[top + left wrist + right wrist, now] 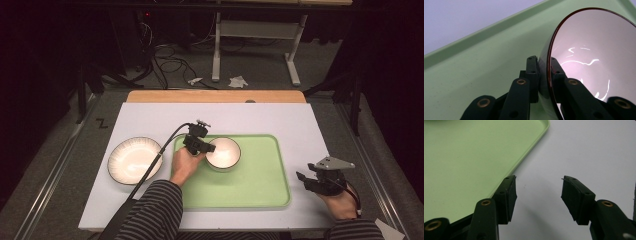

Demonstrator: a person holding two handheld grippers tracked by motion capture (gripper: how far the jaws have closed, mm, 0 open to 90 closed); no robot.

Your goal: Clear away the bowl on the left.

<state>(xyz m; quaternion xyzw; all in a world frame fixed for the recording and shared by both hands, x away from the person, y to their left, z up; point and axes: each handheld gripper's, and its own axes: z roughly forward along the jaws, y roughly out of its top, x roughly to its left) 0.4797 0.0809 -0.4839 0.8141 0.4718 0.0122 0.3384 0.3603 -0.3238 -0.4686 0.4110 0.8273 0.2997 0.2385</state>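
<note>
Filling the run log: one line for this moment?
left gripper: shut on bowl rim | bowl: on green tray | right gripper: open, empty | plate: left of tray

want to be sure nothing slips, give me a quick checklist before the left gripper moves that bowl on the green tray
1. Grip on the bowl: the left gripper has one finger outside the wall and one inside, clamped on the rim. ok
2. Bowl contents: inside looks bare and glossy, nothing to spill. ok
3. Bowl seated flat or lifted off the tray: cannot tell
4. Space around the bowl: the tray's floor beside it is bare. ok
5. Plate: sits on the white mat left of the tray, apart from the bowl. ok
6. Right gripper: open, holding nothing, off the tray's right edge, out of the way. ok
</note>
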